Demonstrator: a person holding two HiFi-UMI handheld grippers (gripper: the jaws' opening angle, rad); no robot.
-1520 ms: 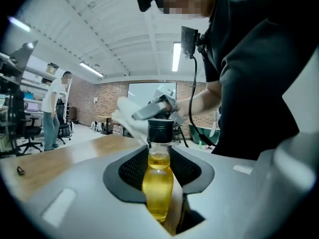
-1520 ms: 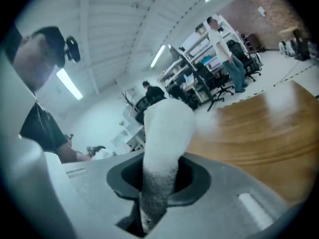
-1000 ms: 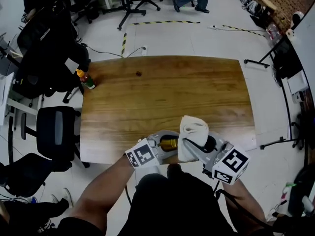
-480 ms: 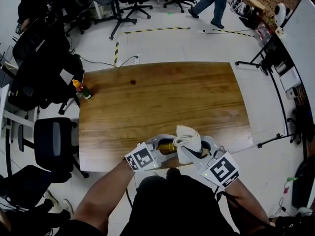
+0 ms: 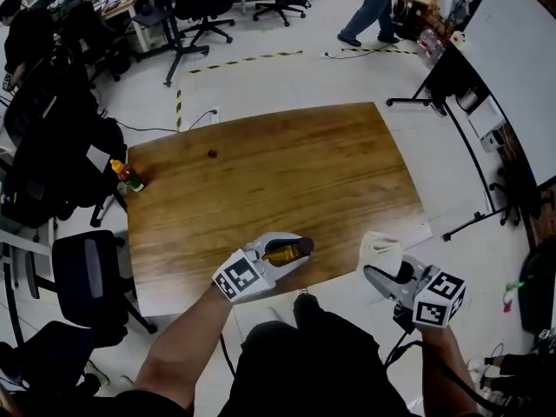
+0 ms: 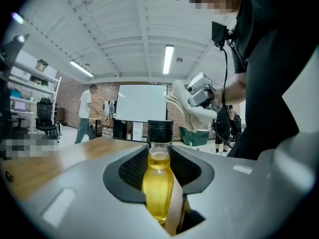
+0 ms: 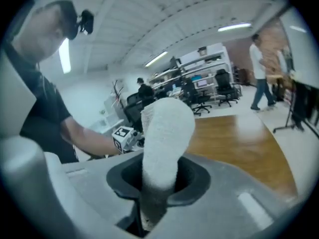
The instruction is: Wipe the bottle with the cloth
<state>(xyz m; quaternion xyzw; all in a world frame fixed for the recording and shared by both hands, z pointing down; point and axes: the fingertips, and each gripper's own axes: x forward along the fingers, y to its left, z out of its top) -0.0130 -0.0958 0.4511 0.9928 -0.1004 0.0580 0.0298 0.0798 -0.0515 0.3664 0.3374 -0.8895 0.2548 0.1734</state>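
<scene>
In the head view, the bottle [image 5: 287, 253] is being held on its side by the left gripper [image 5: 300, 248]. Both jaws are being pressed against its body, and its dark cap is pointing toward 2 o'clock. The cloth [image 5: 380, 252] is being pinched by the right gripper [image 5: 388, 274] at 3 o'clock from the bottle, well apart from it.

Two grippers, one cloth, one table [image 5: 261, 181] and two bottles are being counted. The second bottle [image 5: 127, 175] is standing at the table's far-left corner, at 10 o'clock from the held one. One dark speck [image 5: 211, 154] is lying on the wood near it.

The held bottle is being carried just over the table's near edge. The cloth is being held off the table, past its near-right corner, above the floor [image 5: 287, 76]. Most of the tabletop is being left bare. A chair [image 5: 87, 272] is standing close to the left edge, at 9 o'clock from the left gripper.

In the left gripper view, the bottle is being clamped between the jaws, cap away from the camera and yellow liquid inside. The cloth and right gripper are being seen at 1 o'clock from the cap, not touching it.

In the right gripper view, the jaws are being closed on the cloth, which is standing up out of them. The left gripper's marker cube is being seen at 9 o'clock from the cloth, and open tabletop is stretching toward 3 o'clock.
</scene>
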